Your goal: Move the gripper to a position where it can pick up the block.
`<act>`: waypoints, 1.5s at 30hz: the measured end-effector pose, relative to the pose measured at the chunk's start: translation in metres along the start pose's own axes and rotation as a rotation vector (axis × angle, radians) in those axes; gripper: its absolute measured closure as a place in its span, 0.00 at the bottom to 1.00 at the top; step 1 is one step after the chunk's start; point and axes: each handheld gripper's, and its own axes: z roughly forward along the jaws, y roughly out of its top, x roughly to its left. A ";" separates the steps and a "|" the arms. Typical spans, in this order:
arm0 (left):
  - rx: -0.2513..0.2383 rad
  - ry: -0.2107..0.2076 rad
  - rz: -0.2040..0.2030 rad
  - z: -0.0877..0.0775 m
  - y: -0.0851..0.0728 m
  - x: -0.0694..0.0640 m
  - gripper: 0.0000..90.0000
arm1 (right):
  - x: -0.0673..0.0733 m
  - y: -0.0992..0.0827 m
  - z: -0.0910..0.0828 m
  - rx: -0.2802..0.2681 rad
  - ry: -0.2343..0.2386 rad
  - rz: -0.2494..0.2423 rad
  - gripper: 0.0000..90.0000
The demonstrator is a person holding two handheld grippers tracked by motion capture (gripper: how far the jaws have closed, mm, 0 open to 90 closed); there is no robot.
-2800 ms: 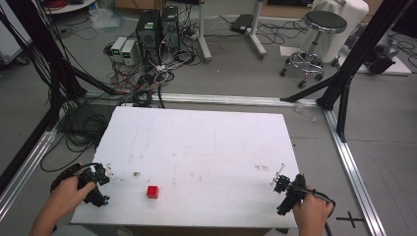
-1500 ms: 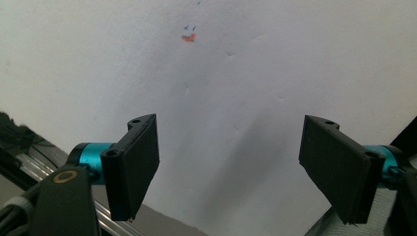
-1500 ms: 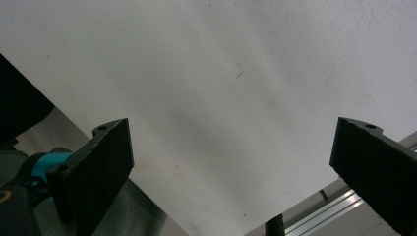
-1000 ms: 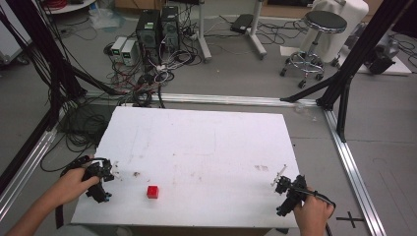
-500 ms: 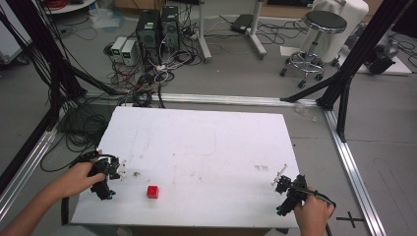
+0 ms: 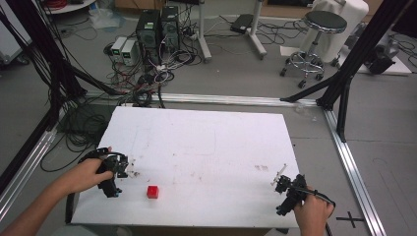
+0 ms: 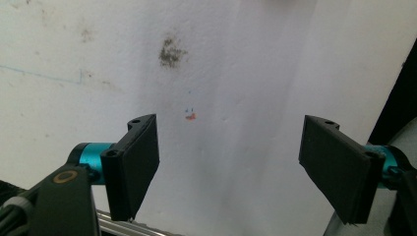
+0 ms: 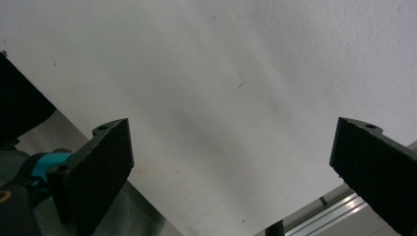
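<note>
- Table [image 6: 206,147]: white, with faint brownish smudges.
- Cube [image 6: 153,191], near left: red.
- Left gripper [image 7: 228,162]: black jaws, teal fittings.
- Stool [image 6: 323,22], far right: black seat, chrome legs.

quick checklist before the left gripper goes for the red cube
1. Left gripper open: ok, jaws stand wide apart with nothing between them.
2. Red cube free to take: ok, it sits alone on the white table, nothing touching it.
3. Left gripper lined up on the cube: not ok, the cube lies off to its right and is not between the jaws.
4. Right gripper out of the way: ok, at the table's far right corner, open and holding nothing.
5. Cube's exact facing for the jaws: cannot tell, too small.
</note>
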 end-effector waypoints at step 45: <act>-0.016 -0.093 0.173 0.026 0.073 -0.013 0.26 | 0.000 0.005 0.002 -0.002 0.007 -0.018 0.02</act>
